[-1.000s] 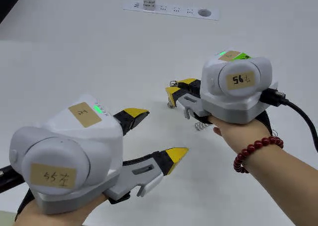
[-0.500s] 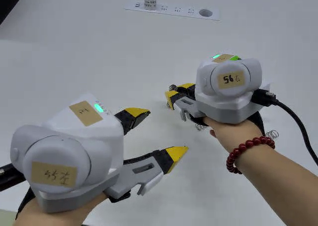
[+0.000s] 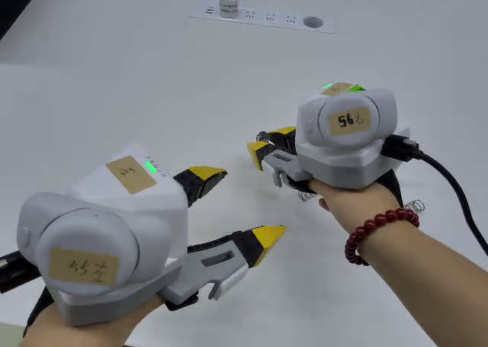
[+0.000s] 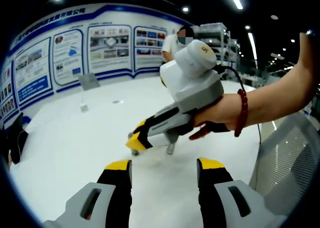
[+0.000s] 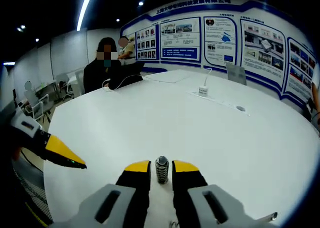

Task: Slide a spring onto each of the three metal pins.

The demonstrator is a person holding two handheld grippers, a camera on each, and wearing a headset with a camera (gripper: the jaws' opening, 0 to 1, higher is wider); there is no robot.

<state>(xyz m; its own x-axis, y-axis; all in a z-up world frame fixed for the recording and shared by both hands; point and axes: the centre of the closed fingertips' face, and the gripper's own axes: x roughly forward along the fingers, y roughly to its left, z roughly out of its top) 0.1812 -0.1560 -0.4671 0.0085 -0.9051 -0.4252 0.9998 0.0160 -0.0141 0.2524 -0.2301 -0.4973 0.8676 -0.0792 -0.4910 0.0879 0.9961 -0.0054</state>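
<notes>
1. Head view: a white table [image 3: 114,95] has a power strip [image 3: 263,17] at its far edge. The left gripper [image 3: 240,204] is the thing farthest from the power strip, low on the near side. Its jaws are spread wide with nothing between them. The right gripper [image 3: 258,147] sits between it and the power strip, off to the right, with its yellow tips drawn close together. What they pinch is too small to tell here. A loose spring [image 3: 305,196] lies on the table just under that hand, on the side away from the power strip. A second loose spring [image 3: 414,207] lies beside the bead bracelet [image 3: 374,229] on the wrist.

2. Left gripper view: this gripper's own jaws stand wide apart and empty over bare table. The right gripper comes in from the right, on the near side of the power strip, with its tips angled down at the tabletop.

3. Right gripper view: a spring [image 5: 161,169] stands upright between the two yellow tips, which are nearly closed and press it on both sides. The power strip lies well beyond it, up and to the right. One yellow tip of the left gripper reaches in from the left, on the side away from the power strip.
</notes>
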